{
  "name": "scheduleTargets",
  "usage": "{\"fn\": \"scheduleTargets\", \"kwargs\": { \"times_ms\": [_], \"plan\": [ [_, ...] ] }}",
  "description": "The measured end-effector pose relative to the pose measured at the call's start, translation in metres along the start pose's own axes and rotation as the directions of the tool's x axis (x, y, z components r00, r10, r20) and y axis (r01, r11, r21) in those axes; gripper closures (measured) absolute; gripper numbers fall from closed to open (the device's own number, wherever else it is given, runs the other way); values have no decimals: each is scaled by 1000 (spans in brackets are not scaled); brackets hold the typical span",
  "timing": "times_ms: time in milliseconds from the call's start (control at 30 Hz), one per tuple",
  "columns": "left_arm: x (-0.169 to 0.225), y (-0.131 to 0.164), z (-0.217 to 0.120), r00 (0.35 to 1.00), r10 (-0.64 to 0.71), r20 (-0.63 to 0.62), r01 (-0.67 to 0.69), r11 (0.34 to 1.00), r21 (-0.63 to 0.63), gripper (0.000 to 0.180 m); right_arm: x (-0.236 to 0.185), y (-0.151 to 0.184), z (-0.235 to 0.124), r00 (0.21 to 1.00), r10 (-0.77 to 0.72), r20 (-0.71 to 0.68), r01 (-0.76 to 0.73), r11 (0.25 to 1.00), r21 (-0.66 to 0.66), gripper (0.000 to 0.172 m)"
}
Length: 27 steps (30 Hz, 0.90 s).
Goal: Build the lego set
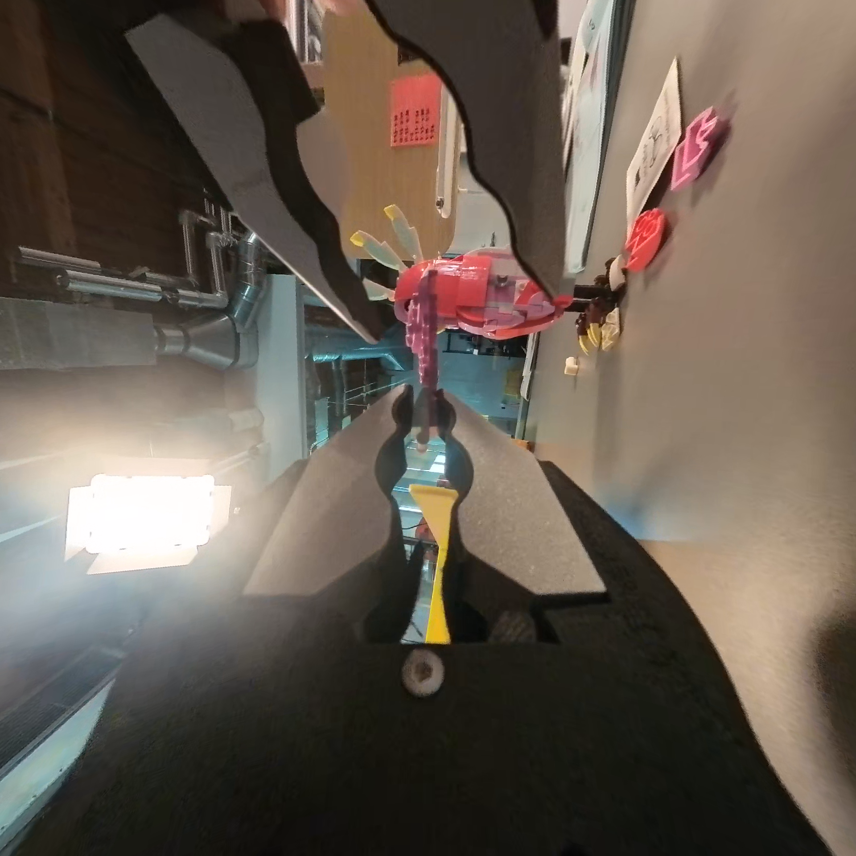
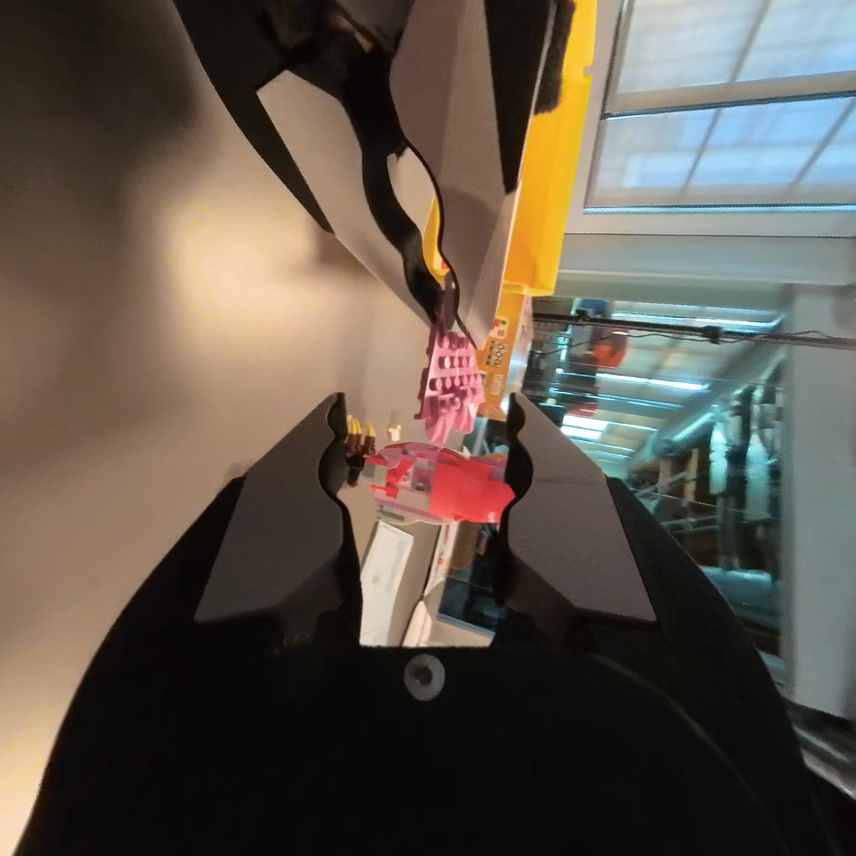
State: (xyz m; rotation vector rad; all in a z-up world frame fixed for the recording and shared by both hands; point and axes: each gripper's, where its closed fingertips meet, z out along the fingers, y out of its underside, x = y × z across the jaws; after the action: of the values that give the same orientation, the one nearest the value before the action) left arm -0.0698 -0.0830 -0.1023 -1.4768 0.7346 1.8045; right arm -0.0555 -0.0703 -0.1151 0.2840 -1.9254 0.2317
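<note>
My left gripper (image 1: 424,393) is shut on the edge of a pink studded wing plate (image 1: 424,343). The plate's far end meets a red and pink brick-built bird body (image 1: 458,292). The body stands on a black post with brown, yellow-clawed feet (image 1: 597,319) on the grey table (image 1: 741,417). Pale blue and yellow feathers (image 1: 393,236) fan out from the body. In the right wrist view my right gripper (image 2: 426,398) is open wide on both sides of the body (image 2: 454,491), and the left pad is clear of it. The left gripper (image 2: 447,319) holds the wing plate (image 2: 451,375) just above the body.
On the table lie a red round piece (image 1: 646,241), a magenta piece (image 1: 699,153), a paper leaflet (image 1: 653,143) and a small white piece (image 1: 573,367). A yellow box (image 2: 551,208) stands behind the bird. A bright lamp (image 1: 143,519) glares at the left.
</note>
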Motion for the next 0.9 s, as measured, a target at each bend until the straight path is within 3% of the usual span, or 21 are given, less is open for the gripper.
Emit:
{"fn": "scheduleTargets", "kwargs": {
  "times_ms": [233,567,800,900],
  "plan": [
    [-3,-1,-2,1000,-25,6,25,1000,5,173,1,3,8,995,-78,-58,77,997,-24,123],
    [1,-7,-5,997,-70,-32,71,997,39,172,11,4,3,988,-67,-143,65,998,-15,158],
    [4,-9,-4,985,-150,-85,153,988,27,172,13,7,4,956,-215,-200,196,975,-109,163],
    [7,-10,-4,982,-158,-102,162,986,29,172,11,9,4,962,-205,-183,186,976,-116,164]
  ]
}}
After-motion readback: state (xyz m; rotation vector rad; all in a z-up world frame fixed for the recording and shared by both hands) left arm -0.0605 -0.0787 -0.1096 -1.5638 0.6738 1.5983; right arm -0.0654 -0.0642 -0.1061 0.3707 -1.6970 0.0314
